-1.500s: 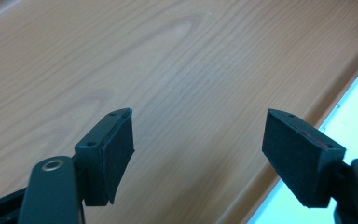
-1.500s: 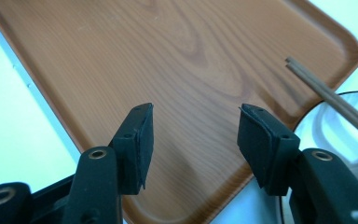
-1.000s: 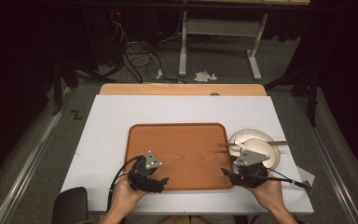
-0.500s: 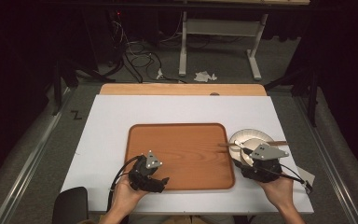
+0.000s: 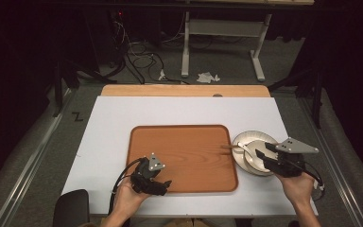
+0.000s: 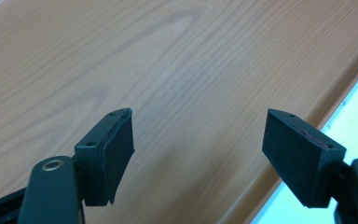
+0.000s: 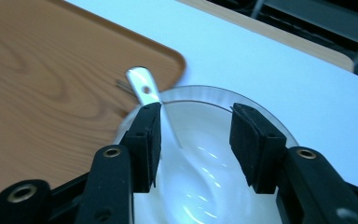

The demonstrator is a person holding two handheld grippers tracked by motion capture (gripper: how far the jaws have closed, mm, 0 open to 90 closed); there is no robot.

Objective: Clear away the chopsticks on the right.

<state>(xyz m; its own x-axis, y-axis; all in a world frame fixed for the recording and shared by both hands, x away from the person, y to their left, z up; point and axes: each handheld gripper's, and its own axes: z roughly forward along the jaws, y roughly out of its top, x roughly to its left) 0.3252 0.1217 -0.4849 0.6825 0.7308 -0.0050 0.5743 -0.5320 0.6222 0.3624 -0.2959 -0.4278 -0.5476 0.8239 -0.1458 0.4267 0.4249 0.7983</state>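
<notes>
The fingers (image 7: pixel 145 140) of the right gripper (image 7: pixel 195 140) are held apart above a white bowl (image 7: pixel 265 126), and nothing is gripped between them; the jaws have just been closing. A white spoon (image 7: pixel 142 88) is seen lying in the bowl, with its handle passed over the bowl's rim and rested on the corner of the wooden tray (image 7: pixel 42 79). In the high view, the right gripper (image 5: pixel 261 152) is positioned over the bowl (image 5: pixel 248 137), which is set on the white table (image 5: pixel 179 111) just beside the right edge of the tray (image 5: pixel 184 146). The left gripper (image 6: pixel 198 154) is held released, its jaws spread wide over the bare tray surface (image 6: pixel 177 65) near the tray's raised edge. In the high view, the left gripper (image 5: pixel 166 183) is located at the near edge of the tray, well apart from the bowl.
</notes>
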